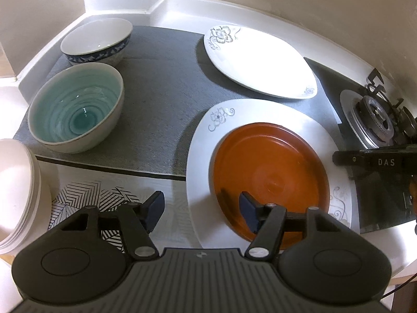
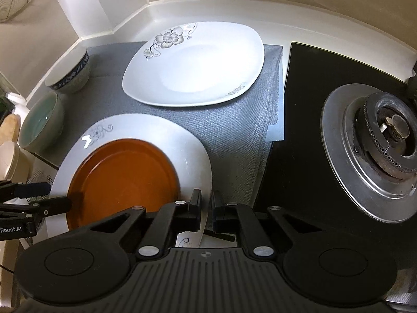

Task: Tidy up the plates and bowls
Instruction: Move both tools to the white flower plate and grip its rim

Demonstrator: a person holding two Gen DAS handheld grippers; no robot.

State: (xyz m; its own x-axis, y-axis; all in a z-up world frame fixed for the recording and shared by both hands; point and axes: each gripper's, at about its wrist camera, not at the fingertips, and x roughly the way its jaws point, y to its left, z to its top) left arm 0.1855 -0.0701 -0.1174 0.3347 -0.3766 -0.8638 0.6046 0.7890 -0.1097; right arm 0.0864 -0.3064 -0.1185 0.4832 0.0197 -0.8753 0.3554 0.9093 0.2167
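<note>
An orange plate point(image 1: 269, 174) lies on a white floral plate point(image 1: 206, 140) at the near right of the grey mat; both show in the right wrist view, the orange plate point(image 2: 122, 177) on the white plate point(image 2: 156, 133). A second white floral plate point(image 1: 260, 62) point(image 2: 192, 65) lies behind. A teal bowl point(image 1: 75, 107) point(image 2: 39, 125) and a blue-patterned bowl point(image 1: 96, 40) point(image 2: 70, 75) stand at the left. My left gripper point(image 1: 202, 208) is open, its jaws astride the near white plate's left rim. My right gripper point(image 2: 206, 211) is shut on that plate's right rim.
A stack of white bowls point(image 1: 15, 193) stands at the left edge. A gas burner point(image 2: 375, 151) on a black glass hob point(image 2: 312, 78) is to the right. A grey mat point(image 1: 161, 91) covers the white counter, with walls behind.
</note>
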